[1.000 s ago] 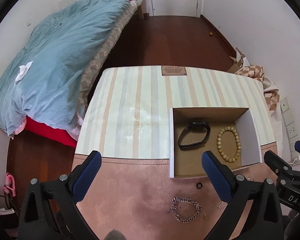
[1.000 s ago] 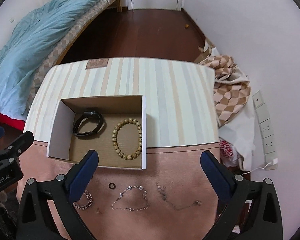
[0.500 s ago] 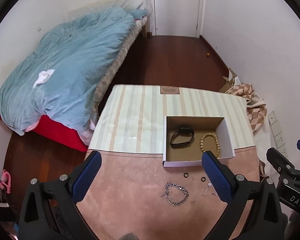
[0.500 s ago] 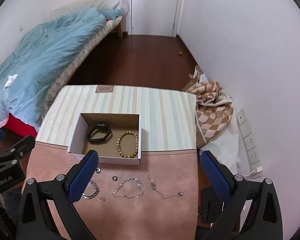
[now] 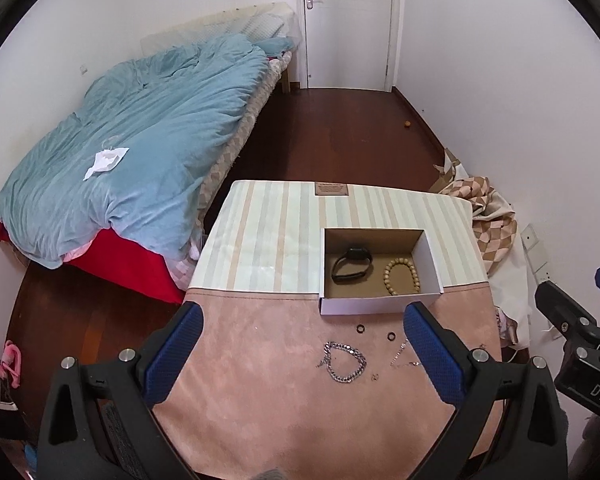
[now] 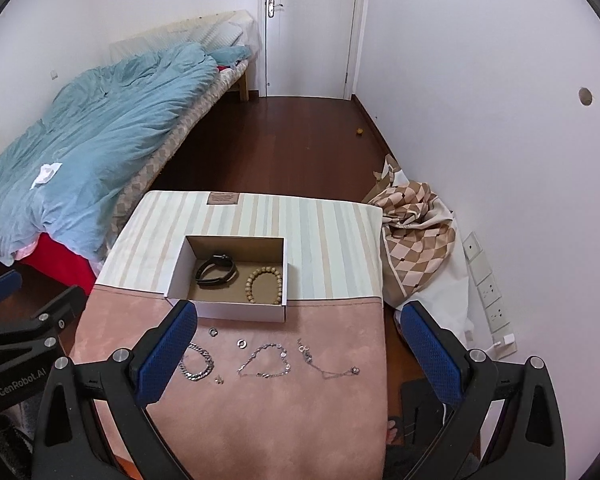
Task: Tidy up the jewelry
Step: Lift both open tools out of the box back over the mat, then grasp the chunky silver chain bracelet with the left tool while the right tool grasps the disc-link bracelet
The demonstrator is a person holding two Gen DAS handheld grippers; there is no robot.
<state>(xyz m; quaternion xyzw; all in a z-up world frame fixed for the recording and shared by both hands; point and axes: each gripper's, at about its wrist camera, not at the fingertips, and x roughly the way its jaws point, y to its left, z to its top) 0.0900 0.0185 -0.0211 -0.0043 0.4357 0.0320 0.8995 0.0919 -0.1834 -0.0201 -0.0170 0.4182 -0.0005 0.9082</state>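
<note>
An open cardboard box [image 6: 180,270] [image 5: 360,306] on the table holds a black wristband [image 6: 216,270] [image 5: 351,265] and a wooden bead bracelet [image 6: 265,285] [image 5: 402,276]. On the pink cloth in front of it lie a chunky silver chain bracelet [image 6: 197,365] [image 5: 345,362], two small rings [image 6: 213,332] [image 6: 242,343], a tiny earring [image 6: 219,379], a thin silver bracelet [image 6: 266,362] and a fine chain [image 6: 327,364]. My left gripper [image 5: 302,354] and right gripper [image 6: 298,354] are both open, empty and held high above the table's near end.
The table has a striped far half [image 6: 320,232] and a pink near half [image 6: 280,412]. A bed with a blue duvet [image 6: 88,128] stands to the left. A checked cloth [image 6: 416,220] lies on the floor at the right, by wall sockets [image 6: 488,292].
Both grippers have risen and pulled back from the table, so the box and jewelry look smaller and more of the room shows. Both stay open and empty.
</note>
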